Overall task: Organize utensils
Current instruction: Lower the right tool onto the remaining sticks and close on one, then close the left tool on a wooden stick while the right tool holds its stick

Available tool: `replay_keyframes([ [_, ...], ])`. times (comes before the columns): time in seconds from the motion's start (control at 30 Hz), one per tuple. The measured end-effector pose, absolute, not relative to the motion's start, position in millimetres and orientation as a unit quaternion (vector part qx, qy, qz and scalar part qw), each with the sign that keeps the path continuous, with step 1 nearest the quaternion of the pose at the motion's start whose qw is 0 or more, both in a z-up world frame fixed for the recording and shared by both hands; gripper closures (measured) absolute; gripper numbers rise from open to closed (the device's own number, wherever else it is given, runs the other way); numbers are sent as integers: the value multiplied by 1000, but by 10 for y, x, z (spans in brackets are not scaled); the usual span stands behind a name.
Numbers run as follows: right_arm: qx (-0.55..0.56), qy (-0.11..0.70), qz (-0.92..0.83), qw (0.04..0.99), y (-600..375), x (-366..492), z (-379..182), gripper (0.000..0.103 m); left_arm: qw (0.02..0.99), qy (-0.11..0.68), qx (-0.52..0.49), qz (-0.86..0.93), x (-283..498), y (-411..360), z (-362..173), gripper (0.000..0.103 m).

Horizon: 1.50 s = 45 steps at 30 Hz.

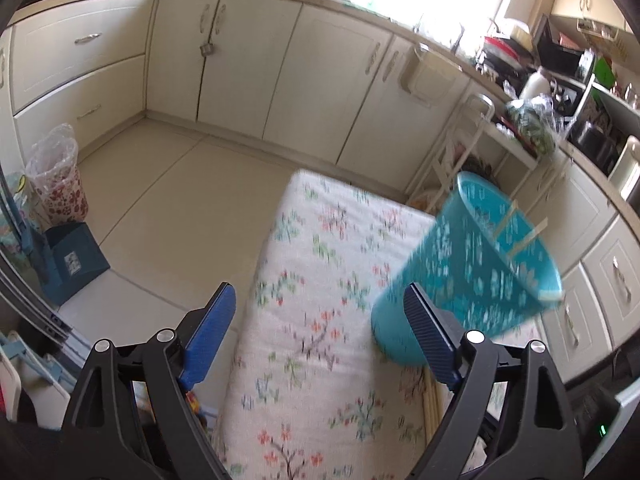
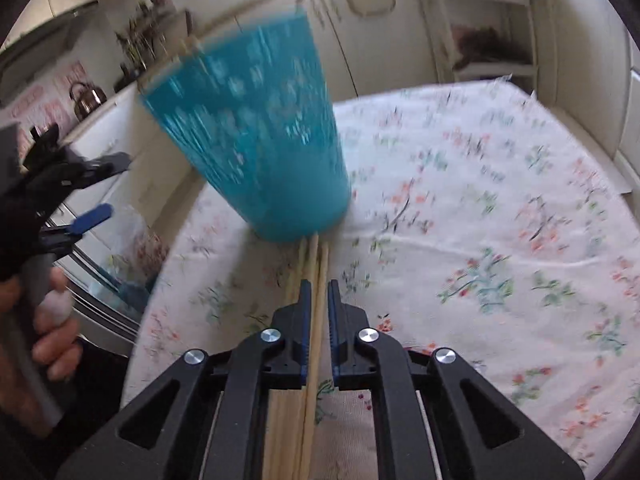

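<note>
We see a bundle of thin wooden sticks (image 2: 310, 320), likely chopsticks or skewers, lying lengthwise on the table (image 2: 500, 200), which is covered by a white cloth printed with small flowers. Their far tips reach the foot of a teal plastic cup (image 2: 256, 132) that stands on the cloth; we cannot tell whether they touch it. The cup has a pale speckled pattern and looks blurred in both views. In the left wrist view the same cup (image 1: 476, 276) shows two or three more sticks (image 1: 516, 228) leaning inside it against the rim.

The right gripper (image 2: 319, 286) sits low over the bundle. Its blue fingers (image 2: 306, 320) are drawn close, with a narrow gap, and one stick runs straight through that gap; the others lie just to the left of it. The fingers look pinched on that stick.

The left gripper (image 1: 320, 298) has its blue fingers (image 1: 210, 340) spread wide with nothing between them, over the near edge of the table and beside the cup. In the right wrist view we see this gripper (image 2: 96, 188) at the far left, held by a hand (image 2: 48, 320) wrapped round its grey handle.

Around the table are cream kitchen cabinets (image 1: 248, 68), a pale tiled floor (image 1: 180, 200) and a white rack (image 2: 492, 32).
</note>
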State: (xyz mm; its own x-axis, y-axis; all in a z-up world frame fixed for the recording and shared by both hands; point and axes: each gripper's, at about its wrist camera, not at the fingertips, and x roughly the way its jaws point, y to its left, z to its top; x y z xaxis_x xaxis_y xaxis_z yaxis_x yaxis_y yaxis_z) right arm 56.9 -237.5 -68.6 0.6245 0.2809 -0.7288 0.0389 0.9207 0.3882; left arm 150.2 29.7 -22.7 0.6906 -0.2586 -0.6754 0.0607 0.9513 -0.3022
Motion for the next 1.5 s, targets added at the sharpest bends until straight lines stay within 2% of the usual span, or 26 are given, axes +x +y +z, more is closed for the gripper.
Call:
replay_keyframes([
  [0.13,174,449,67,874,-2312,711,-850,95,897,416,-115,-98,1379,206,-415,21],
  [0.4,170,452,86,871,-2260,708,-861,95,884,445,-64,-125,1224,-104,-611,21],
  [0.7,113,477,81,868,-2223,736,-824,98,868,473,0,-153,1056,-506,-835,21],
  [1.37,208,478,95,848,-2605,642,-909,98,870,476,65,-107,1023,-983,-1002,21],
  [1.47,218,478,92,846,-2688,674,-922,98,870,478,61,-109,1019,-1026,-1006,24],
  [1.5,220,478,92,845,-2704,663,-918,98,868,480,62,-108,1020,-1035,-999,29],
])
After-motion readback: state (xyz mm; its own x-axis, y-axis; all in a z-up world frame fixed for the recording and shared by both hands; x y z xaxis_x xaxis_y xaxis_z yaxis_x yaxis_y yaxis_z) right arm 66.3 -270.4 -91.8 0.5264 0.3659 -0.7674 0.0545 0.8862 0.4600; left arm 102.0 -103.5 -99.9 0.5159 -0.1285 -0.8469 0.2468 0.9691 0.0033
